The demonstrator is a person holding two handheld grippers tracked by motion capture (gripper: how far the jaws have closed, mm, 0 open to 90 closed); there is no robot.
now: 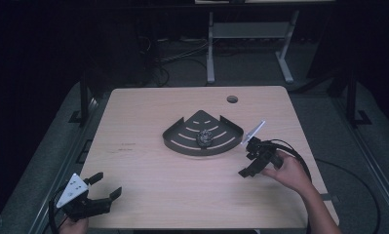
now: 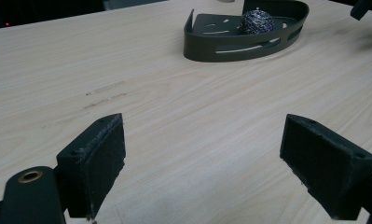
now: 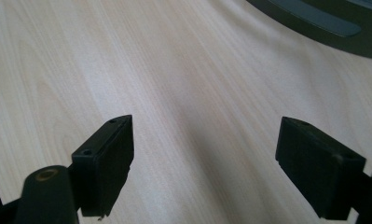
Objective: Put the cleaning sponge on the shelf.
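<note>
The steel scourer (image 1: 204, 138) already sits in the corner caddy (image 1: 182, 141) on the bench (image 1: 148, 165); both the left tongs (image 1: 106, 184) and right tongs (image 1: 247, 161) gape apart, empty, so little seems left.

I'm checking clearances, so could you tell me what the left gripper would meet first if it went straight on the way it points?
Probably the dark tray holding the steel scourer; only bare table lies before the left gripper, though depth is unclear.

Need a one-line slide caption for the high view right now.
Steel scrubber sits in a dark corner tray mid-table; right gripper open beside it, left gripper open near the front edge.
</note>
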